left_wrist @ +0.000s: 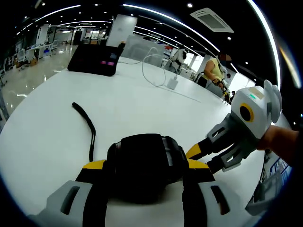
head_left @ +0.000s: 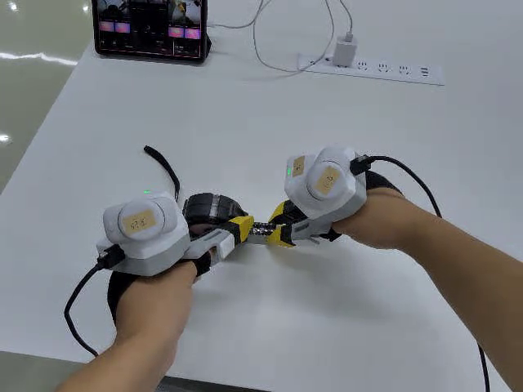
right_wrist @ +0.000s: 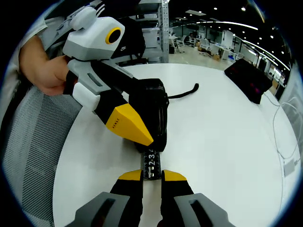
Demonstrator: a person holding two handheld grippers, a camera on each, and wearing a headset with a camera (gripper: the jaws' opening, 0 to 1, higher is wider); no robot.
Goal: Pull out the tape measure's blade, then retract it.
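Note:
A black tape measure case lies on the white table, its black wrist strap trailing away. My left gripper is shut on the case, yellow-tipped jaws on either side of it. A short length of blade with printed numbers comes out of the case. My right gripper is shut on the blade's end, close to the case. The right gripper comes into the left gripper view from the right.
A dark tablet stands at the table's far left edge. A white power strip with a charger and looping white cable lies at the back right. The table's left edge drops to a shiny floor.

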